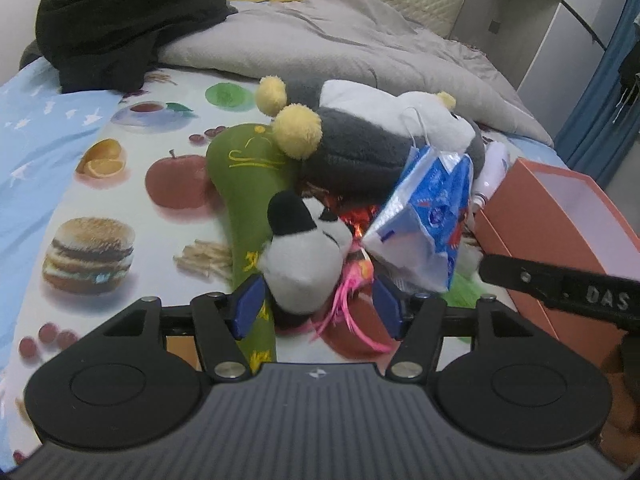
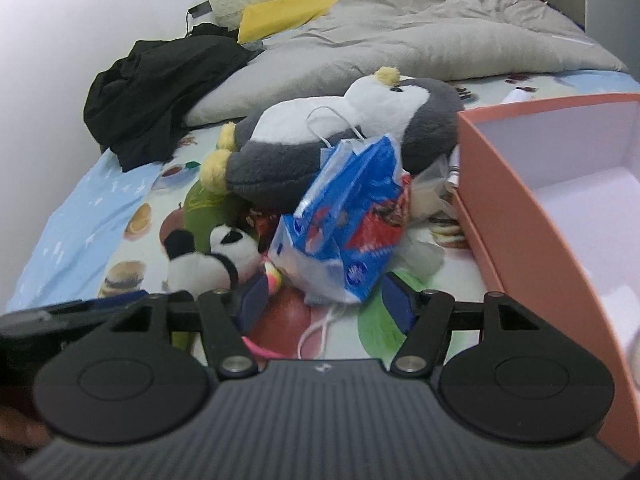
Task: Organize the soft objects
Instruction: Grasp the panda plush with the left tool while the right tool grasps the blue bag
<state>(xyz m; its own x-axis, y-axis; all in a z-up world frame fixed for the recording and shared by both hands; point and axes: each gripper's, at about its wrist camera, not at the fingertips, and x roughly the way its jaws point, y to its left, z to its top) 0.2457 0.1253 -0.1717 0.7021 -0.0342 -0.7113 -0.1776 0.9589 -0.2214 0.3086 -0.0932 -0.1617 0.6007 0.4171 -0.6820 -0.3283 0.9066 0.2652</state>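
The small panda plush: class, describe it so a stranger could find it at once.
On the fruit-print bedsheet, find the big grey penguin plush. In front of it, against the green cushion, lies the panda plush. It is the only black-and-white toy, smaller than both.

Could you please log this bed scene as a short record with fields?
surface: bed sheet with food prints
left gripper: open, fingers either side of the panda plush
right gripper: open, near the blue-white bag
other soft items: penguin plush, green plush
container: orange box, open; no plush visible inside
background: grey duvet, black clothing
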